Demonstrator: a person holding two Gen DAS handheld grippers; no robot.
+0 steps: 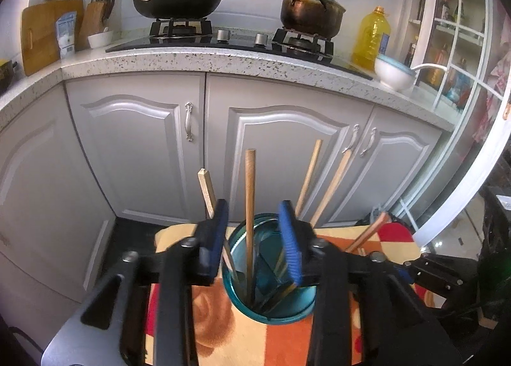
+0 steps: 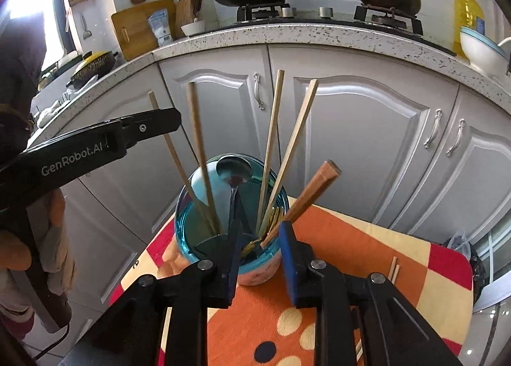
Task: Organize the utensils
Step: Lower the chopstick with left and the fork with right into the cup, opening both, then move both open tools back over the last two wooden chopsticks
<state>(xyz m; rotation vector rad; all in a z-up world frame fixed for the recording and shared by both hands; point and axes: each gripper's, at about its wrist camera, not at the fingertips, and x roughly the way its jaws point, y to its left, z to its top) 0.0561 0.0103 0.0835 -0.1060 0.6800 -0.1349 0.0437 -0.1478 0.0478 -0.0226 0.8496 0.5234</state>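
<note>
The left wrist view is filled by grey cabinet doors (image 1: pixel 140 148) under a speckled counter (image 1: pixel 223 60). In front, a patterned cloth (image 2: pixel 351 238) is spread on a small table, and a blue glass jar (image 2: pixel 188 231) is placed on it. Wooden chopsticks (image 2: pixel 199 148) and a metal spoon (image 2: pixel 233 171) are stood in the jar. The left gripper (image 1: pixel 254 238) is held apart above the jar rim, gripping nothing. The right gripper (image 2: pixel 260 257) is parted slightly; a brown-tipped chopstick (image 2: pixel 306 199) is seen between its pads, untouched.

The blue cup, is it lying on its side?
No, the blue cup stands upright on the cloth, with chopsticks and a spoon sticking up out of its open top.
</note>
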